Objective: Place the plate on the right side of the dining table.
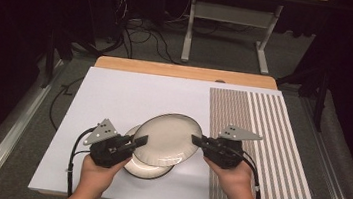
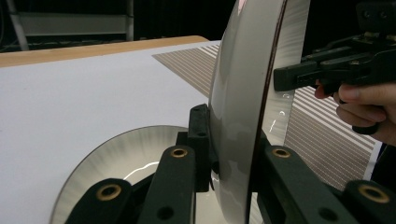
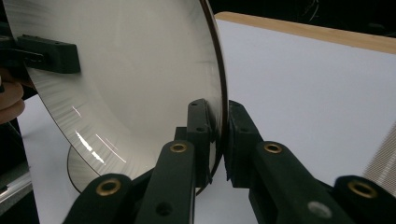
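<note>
Above the lower plate (image 1: 149,169) on the white mat (image 1: 114,97), both the left gripper (image 1: 140,139) and right gripper (image 1: 197,140) clamp opposite rims of the upper plate (image 1: 167,140) (stiff, glossy, probably slippery and breakable).

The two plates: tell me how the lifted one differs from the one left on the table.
The upper plate is held off the table and tilted, while the lower plate lies flat on the white mat. The upper plate is clamped at opposite rim edges by the left gripper and the right gripper; the lower plate is gripped by neither. The upper plate shows whole, the lower one is partly hidden under it. Both are round, pale, glossy and dark-rimmed.
</note>
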The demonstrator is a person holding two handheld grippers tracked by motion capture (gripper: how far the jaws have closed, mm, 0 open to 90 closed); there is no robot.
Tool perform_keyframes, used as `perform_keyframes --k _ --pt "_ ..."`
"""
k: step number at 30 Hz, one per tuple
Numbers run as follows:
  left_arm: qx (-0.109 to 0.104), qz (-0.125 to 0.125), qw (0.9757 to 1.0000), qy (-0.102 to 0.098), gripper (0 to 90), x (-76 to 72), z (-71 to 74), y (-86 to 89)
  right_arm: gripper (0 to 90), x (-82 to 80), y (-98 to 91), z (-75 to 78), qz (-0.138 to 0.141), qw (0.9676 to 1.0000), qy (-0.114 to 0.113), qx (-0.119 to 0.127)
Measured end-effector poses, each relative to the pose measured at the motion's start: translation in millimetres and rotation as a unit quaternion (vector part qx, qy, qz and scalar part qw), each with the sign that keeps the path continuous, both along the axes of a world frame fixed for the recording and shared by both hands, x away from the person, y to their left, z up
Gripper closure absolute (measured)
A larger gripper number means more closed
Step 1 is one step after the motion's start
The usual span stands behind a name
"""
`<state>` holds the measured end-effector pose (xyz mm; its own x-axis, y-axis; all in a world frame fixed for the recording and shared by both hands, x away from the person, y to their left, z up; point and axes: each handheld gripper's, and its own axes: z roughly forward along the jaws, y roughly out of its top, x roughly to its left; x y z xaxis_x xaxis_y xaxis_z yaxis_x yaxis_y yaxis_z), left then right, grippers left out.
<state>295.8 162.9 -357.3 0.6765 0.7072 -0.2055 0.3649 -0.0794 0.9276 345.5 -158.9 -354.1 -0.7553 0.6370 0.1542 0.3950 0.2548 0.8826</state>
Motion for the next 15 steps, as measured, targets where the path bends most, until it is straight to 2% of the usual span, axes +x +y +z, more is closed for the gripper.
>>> perform_keyframes --k 8,15 --pt "0.007 -0.026 0.9996 0.002 80.1 13.0 1.4 -34.4 84.8 -5.4 -39.0 3.6 -0.026 0.9997 -0.004 -0.002" --pt "0.01 -0.045 0.9988 0.014 80.0 22.2 2.0 -67.0 84.9 -11.4 -72.0 4.1 -0.051 0.9987 -0.003 0.0"
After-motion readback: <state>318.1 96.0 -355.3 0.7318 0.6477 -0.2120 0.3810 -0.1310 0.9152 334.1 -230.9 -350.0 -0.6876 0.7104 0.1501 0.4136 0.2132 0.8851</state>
